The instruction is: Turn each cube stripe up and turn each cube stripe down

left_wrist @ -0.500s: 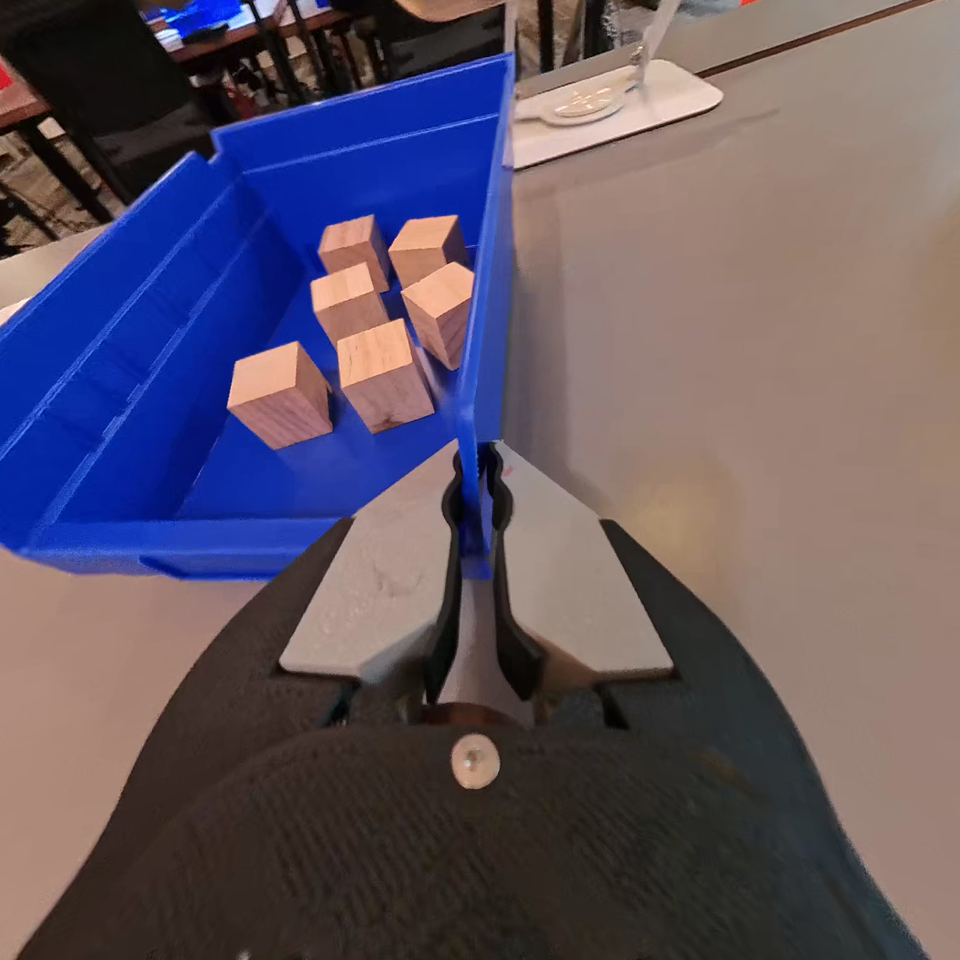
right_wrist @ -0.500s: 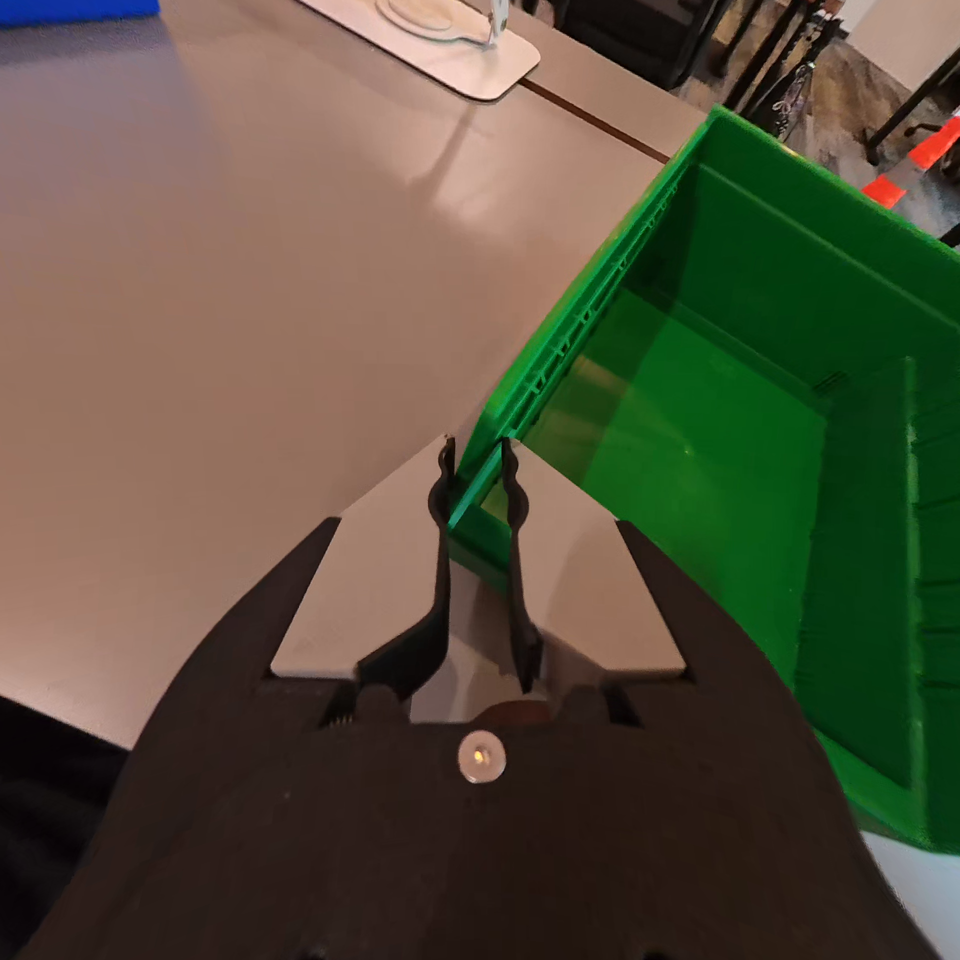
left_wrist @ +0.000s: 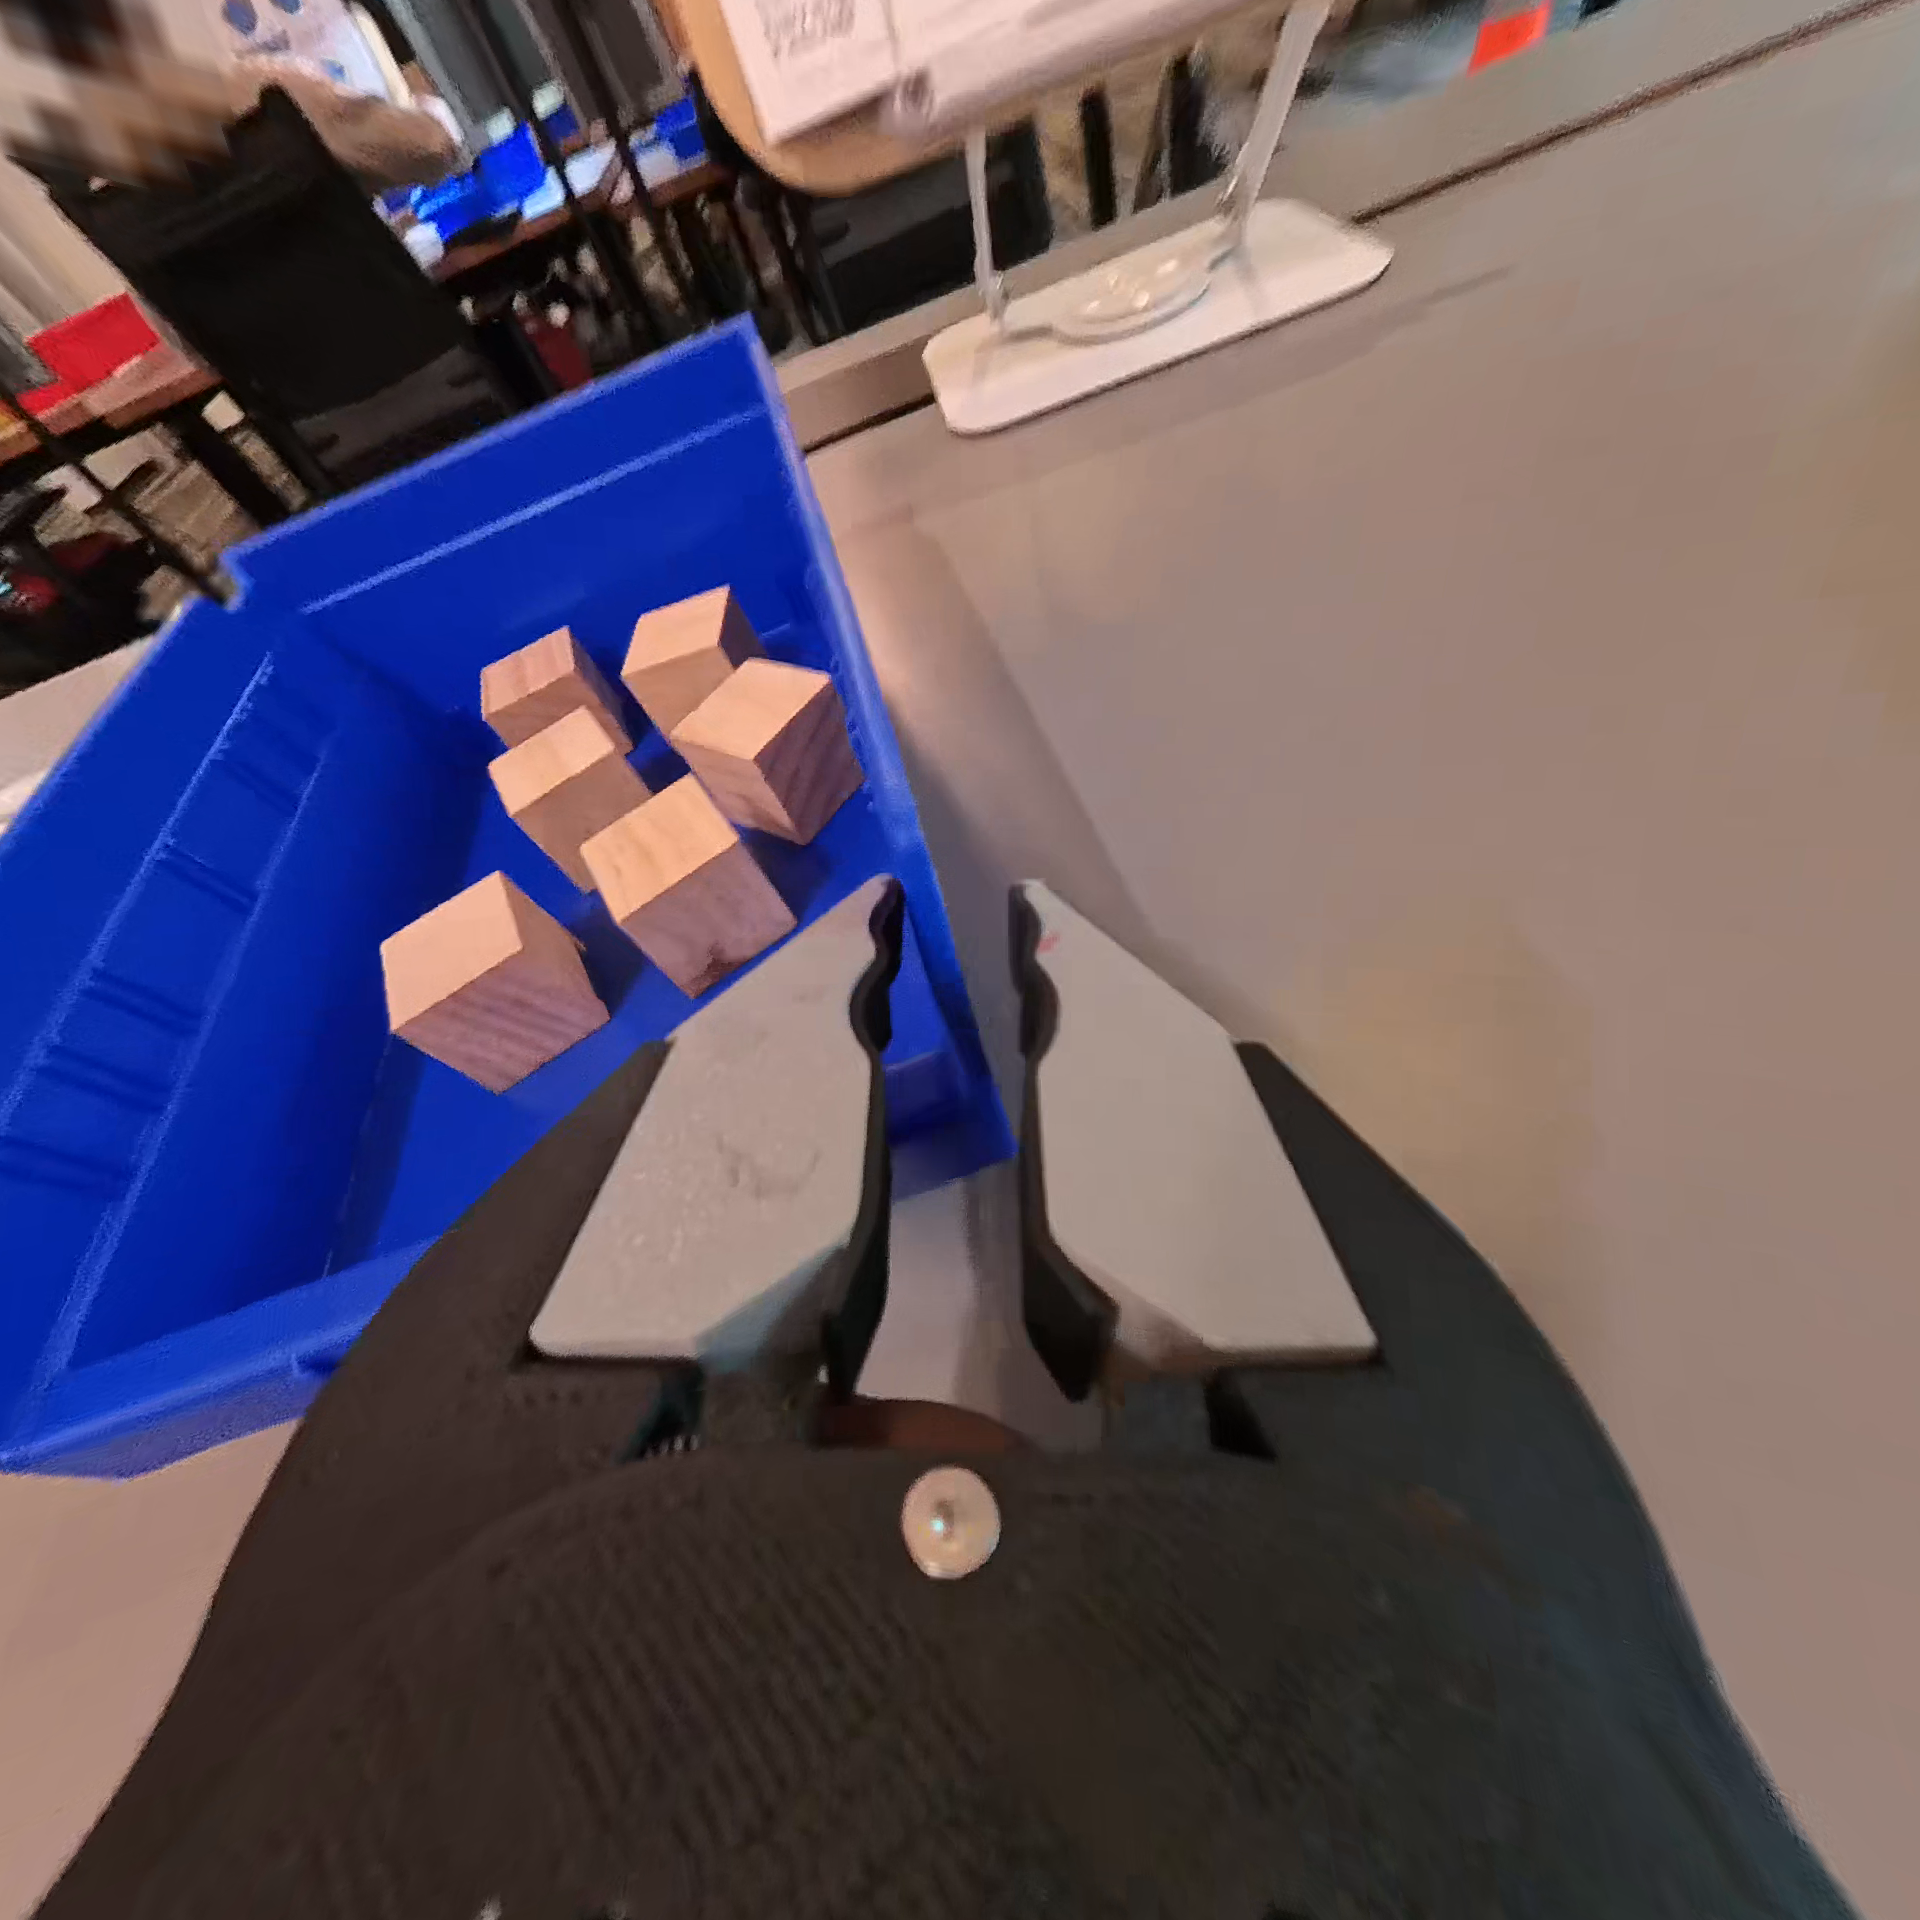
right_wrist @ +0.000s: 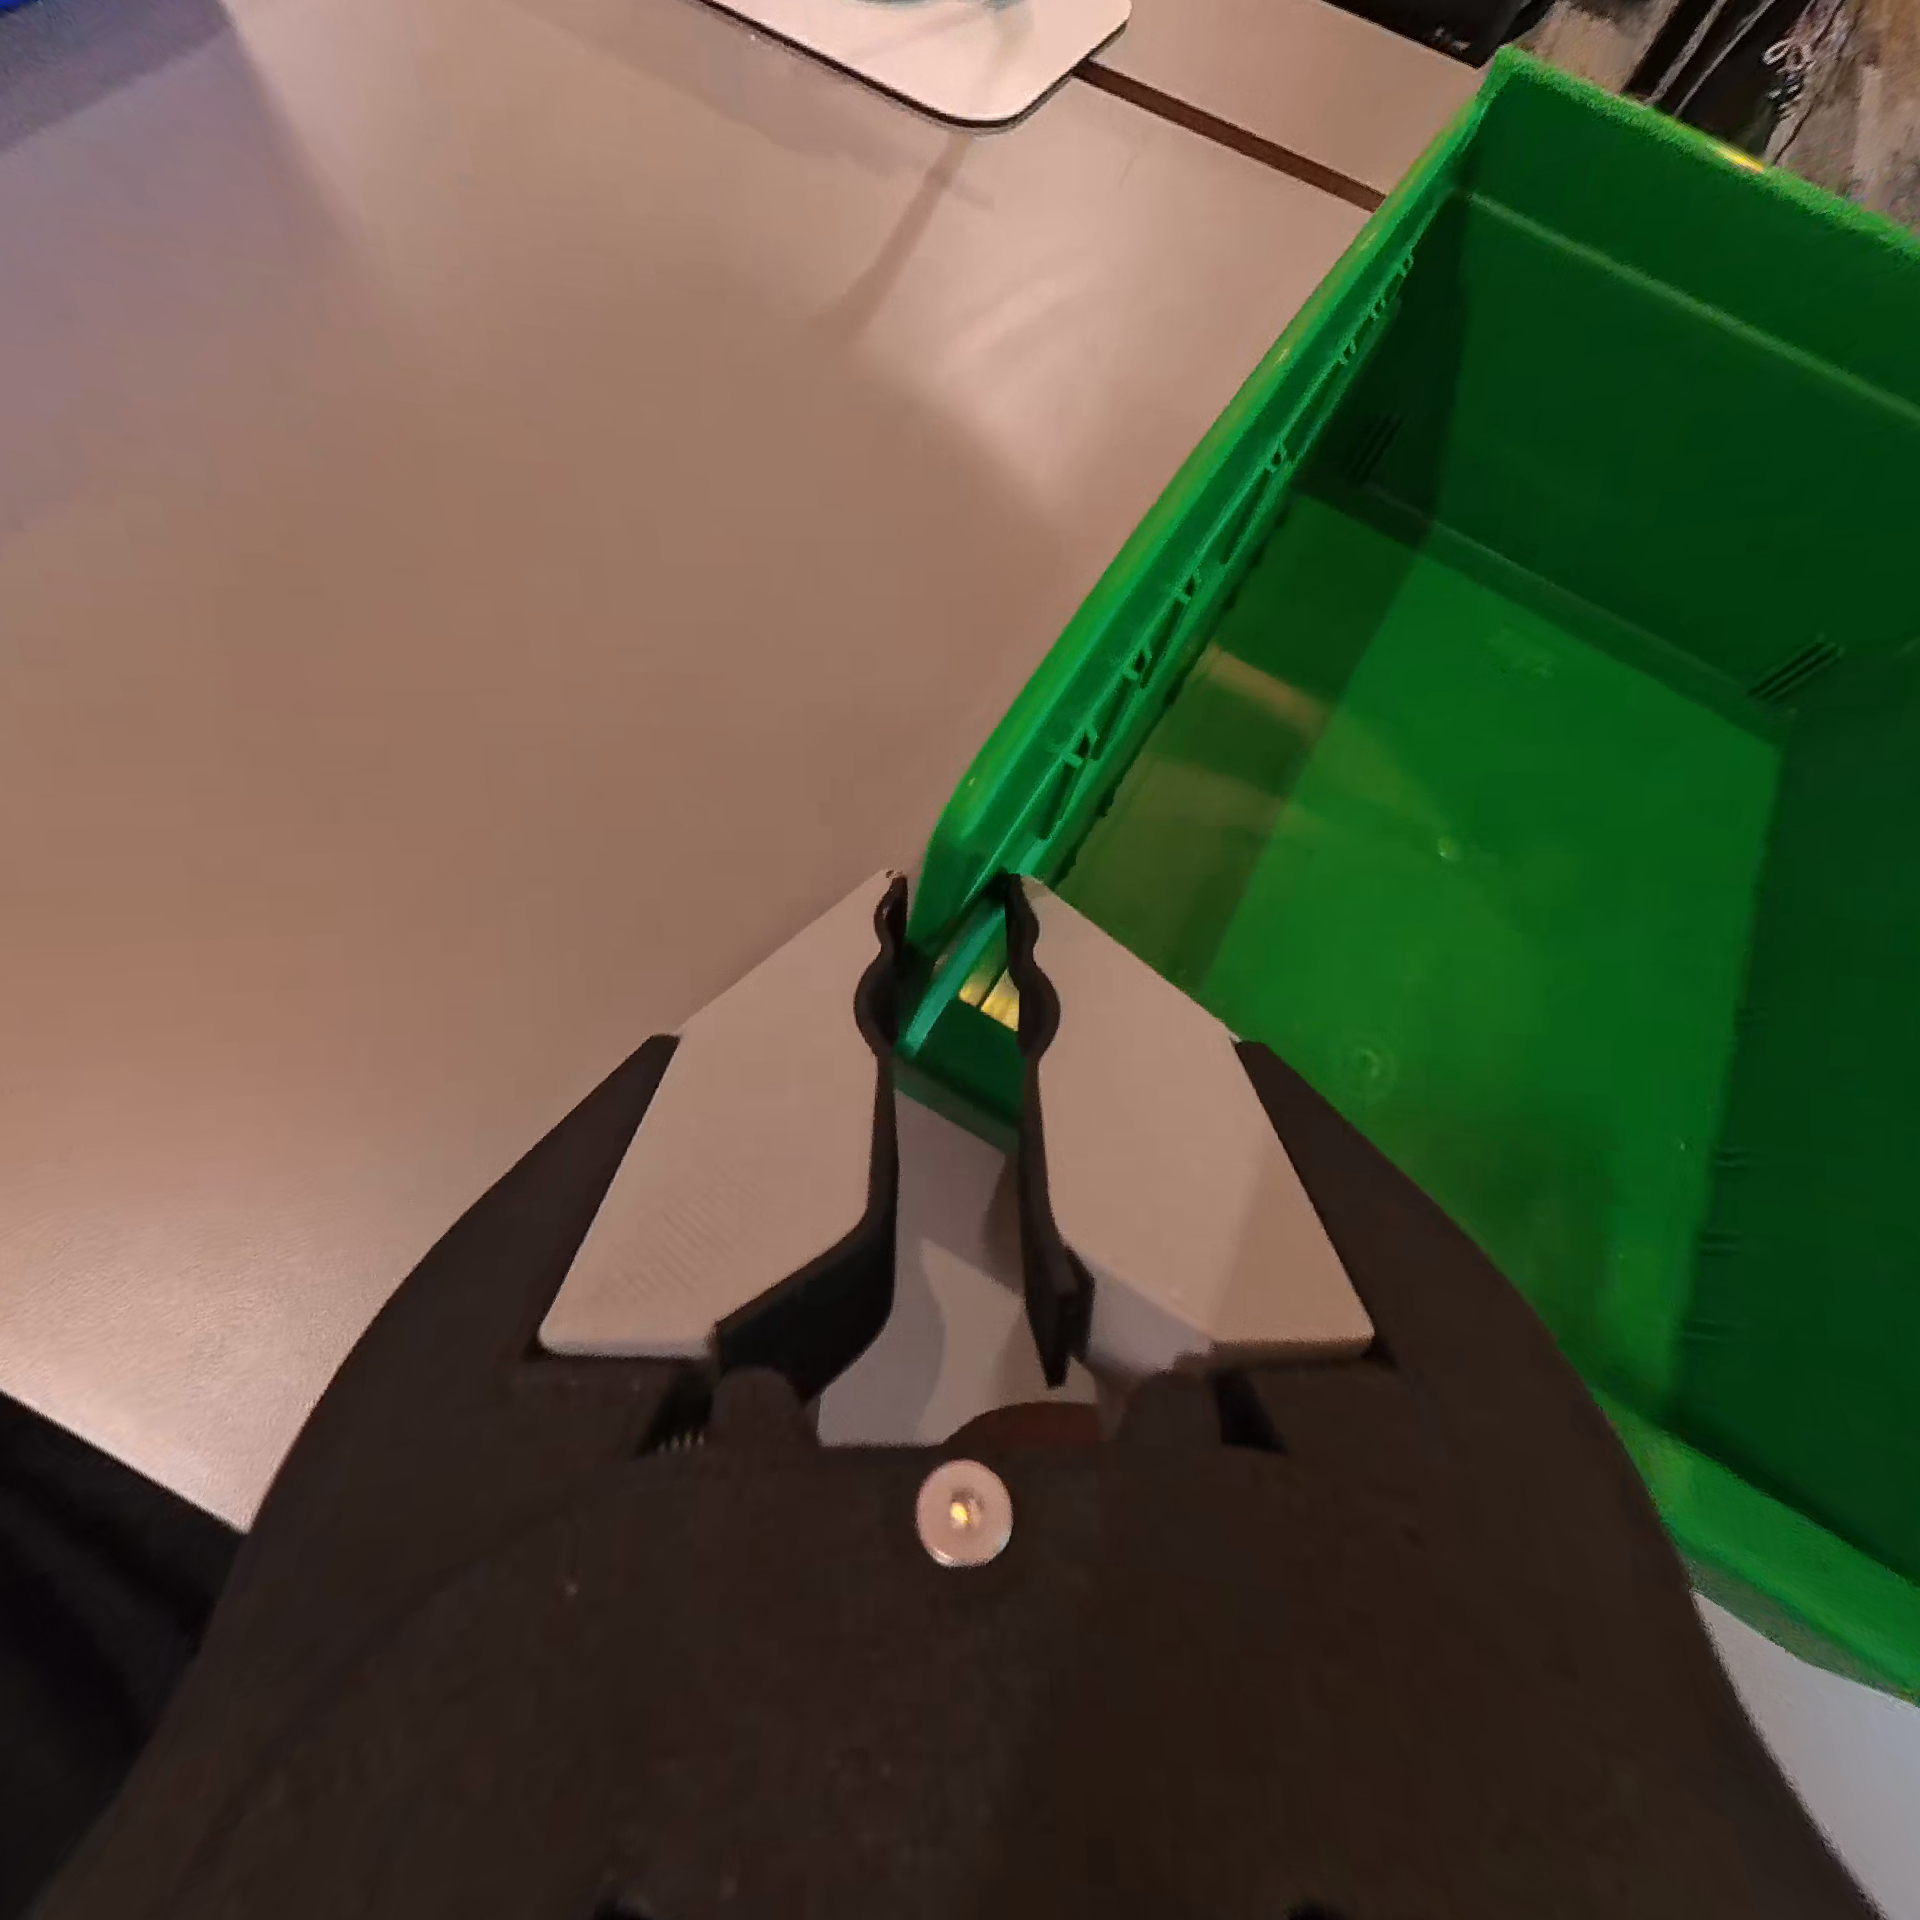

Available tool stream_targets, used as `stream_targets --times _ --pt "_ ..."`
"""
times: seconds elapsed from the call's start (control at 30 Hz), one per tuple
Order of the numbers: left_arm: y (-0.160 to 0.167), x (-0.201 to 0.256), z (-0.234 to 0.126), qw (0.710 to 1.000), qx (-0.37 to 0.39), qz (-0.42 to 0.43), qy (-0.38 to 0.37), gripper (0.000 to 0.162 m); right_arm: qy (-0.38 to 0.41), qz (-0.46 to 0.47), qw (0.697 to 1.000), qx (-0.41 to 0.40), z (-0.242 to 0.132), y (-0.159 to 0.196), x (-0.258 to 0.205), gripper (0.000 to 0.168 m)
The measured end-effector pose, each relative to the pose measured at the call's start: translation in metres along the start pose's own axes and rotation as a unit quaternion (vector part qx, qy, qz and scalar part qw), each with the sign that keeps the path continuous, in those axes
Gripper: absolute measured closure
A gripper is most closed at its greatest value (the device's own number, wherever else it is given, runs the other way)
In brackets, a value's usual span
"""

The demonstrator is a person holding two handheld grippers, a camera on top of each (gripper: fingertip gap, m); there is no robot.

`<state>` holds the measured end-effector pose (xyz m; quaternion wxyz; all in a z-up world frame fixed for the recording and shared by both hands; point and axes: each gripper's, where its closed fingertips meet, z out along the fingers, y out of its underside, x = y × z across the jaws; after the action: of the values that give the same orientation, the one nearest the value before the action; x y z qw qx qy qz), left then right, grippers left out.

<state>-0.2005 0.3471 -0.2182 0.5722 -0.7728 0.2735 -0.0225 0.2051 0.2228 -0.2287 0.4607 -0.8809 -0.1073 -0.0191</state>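
Six plain wooden cubes point(left_wrist: 665, 821) sit clustered on the floor of a smooth blue plastic bin point(left_wrist: 187, 935), toward its right wall; no stripe shows. My left tongs point(left_wrist: 954, 914) gape slightly, straddling that wall's near corner without gripping it. My right tongs point(right_wrist: 951, 904) pinch the ribbed rim corner of the green bin point(right_wrist: 1558, 831). Bare grey counter point(right_wrist: 468, 520) lies between.

grey table point(left_wrist: 1455, 727) | on it: blue bin point(left_wrist: 156, 1039), green bin point(right_wrist: 1195, 644), white base plate point(left_wrist: 1164, 343)
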Motion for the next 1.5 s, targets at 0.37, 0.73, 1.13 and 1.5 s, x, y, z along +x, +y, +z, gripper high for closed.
stream_targets --times 0.37,0.73,1.13,1.5 --pt "-0.058 0.006 -0.063 0.986 0.112 -0.027 0.12 0.1 -0.013 -0.033 0.983 0.178 -0.057 -0.096 -0.064 0.122" --pt "-0.084 -0.095 -0.023 0.989 0.108 -0.009 0.101 0.105 -0.163 -0.04 0.978 0.127 0.084 -0.126 -0.103 0.119" --pt "-0.038 -0.076 0.041 0.944 -0.099 0.169 0.266 0.117 -0.209 -0.055 0.97 0.115 0.094 -0.102 -0.134 0.119" --pt "0.031 -0.079 0.067 0.855 -0.287 0.3 0.311 0.113 -0.216 -0.033 0.967 0.129 0.087 -0.103 -0.137 0.119"
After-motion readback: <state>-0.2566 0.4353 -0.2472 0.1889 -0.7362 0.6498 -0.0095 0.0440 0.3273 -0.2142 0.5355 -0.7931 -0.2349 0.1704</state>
